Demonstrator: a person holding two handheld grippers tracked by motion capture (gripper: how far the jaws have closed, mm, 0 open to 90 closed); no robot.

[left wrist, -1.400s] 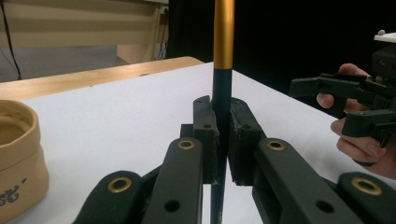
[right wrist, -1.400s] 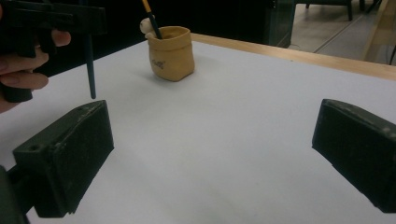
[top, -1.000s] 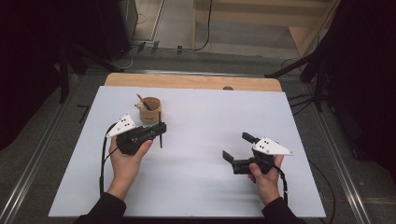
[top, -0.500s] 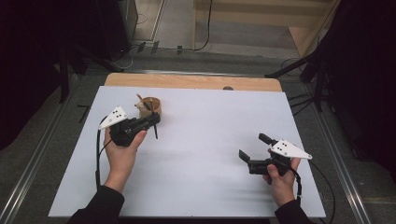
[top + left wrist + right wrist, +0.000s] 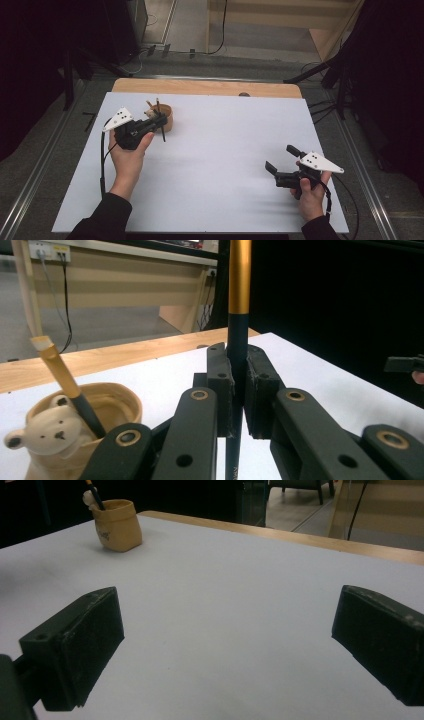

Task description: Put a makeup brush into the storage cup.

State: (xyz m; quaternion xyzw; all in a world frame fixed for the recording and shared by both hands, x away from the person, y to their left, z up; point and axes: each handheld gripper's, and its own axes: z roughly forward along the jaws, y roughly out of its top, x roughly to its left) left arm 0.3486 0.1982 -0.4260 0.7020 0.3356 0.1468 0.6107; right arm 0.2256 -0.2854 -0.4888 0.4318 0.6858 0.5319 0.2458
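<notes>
At the table's far left, the left gripper (image 5: 239,390) clamps a dark brush (image 5: 238,340) with a gold band, held upright just right of the tan bear cup (image 5: 85,420), which holds another brush (image 5: 70,390). Near right, the right gripper (image 5: 281,161) is spread wide, holding nothing, over the white table (image 5: 220,150).

A dark-handled brush (image 5: 238,347) with a gold ferrule is held upright, just beside a tan bear-faced cup (image 5: 166,117). A second brush (image 5: 67,385) is seen leaning inside that cup.
</notes>
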